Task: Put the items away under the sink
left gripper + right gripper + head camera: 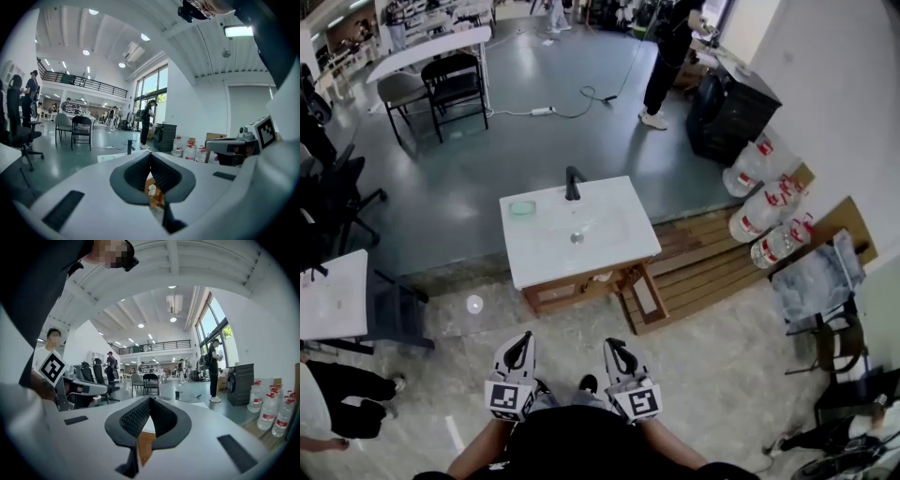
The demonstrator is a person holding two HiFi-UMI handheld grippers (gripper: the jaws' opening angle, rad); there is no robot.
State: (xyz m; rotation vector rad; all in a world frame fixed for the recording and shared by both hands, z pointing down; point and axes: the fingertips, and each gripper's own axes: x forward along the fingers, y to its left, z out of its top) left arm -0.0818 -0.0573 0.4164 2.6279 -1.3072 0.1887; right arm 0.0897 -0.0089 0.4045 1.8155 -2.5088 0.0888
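A white sink [609, 234] with a black faucet [572, 183] sits on a low wooden cabinet [572, 289] in the middle of the head view. The cabinet's door [645, 296] hangs open at its right front. A pale green dish [522, 208] lies on the sink's back left corner. My left gripper [523, 341] and right gripper [613, 345] are held side by side close to my body, well short of the cabinet. Both are shut with nothing in them. Past the left gripper [150, 156] I see the faucet [129, 146]; the right gripper [150, 400] frames the cabinet's wood [146, 442].
A wooden pallet [712, 267] lies right of the cabinet, with large water bottles [764, 206] behind it. A small white disc [473, 304] lies on the floor to the left. A white table [333, 295] stands at the left edge. A person in black [670, 52] stands far behind.
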